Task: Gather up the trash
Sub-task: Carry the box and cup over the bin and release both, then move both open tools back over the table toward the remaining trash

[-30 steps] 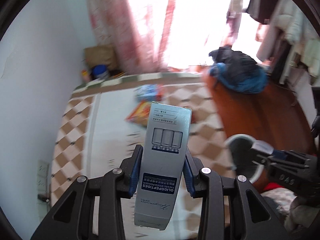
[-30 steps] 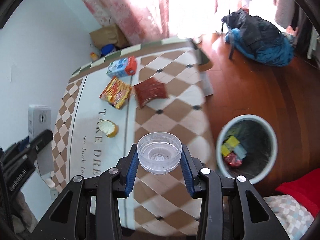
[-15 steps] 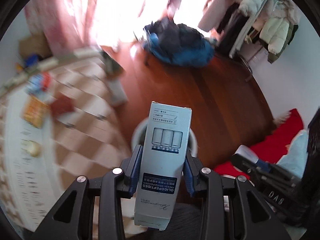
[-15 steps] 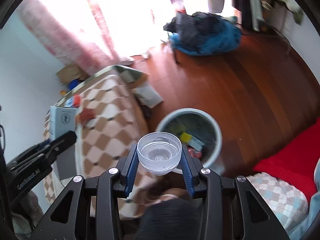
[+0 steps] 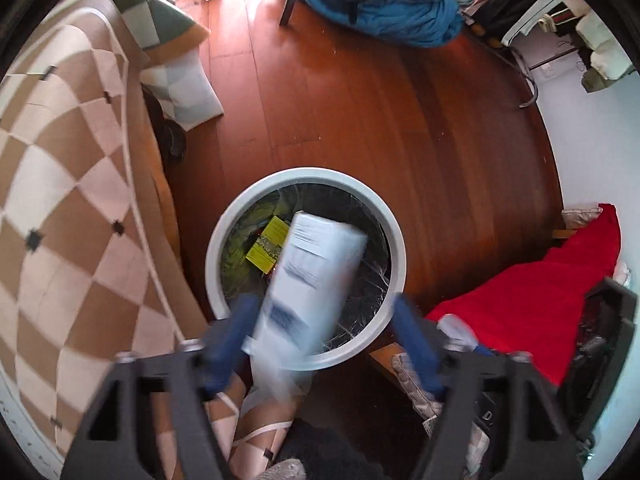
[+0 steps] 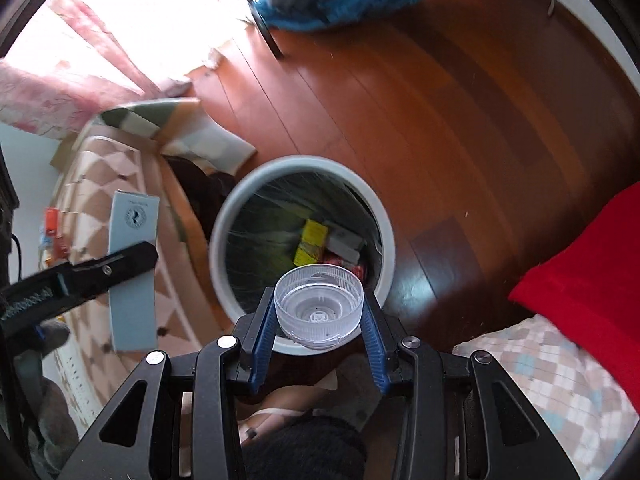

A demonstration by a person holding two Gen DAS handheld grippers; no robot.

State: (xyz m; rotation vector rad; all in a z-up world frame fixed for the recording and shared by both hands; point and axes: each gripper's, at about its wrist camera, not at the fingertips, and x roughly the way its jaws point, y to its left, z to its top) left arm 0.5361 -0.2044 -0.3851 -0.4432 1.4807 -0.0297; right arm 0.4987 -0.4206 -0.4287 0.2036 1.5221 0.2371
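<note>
Left gripper point(image 5: 322, 334): fingers spread wide, gripping nothing; the pale blue carton point(image 5: 310, 280), blurred and tilted, sits between them over the mouth of the round grey waste bin point(image 5: 394, 240), touching neither finger clearly. Right gripper point(image 6: 319, 312): closed on a clear plastic cup point(image 6: 319, 306), held above the bin's near rim. Yellow packets point(image 6: 310, 240) lie inside the bin, on the red-brown wooden floor point(image 5: 360, 100) beside the checkered bedspread point(image 5: 60, 200).
</note>
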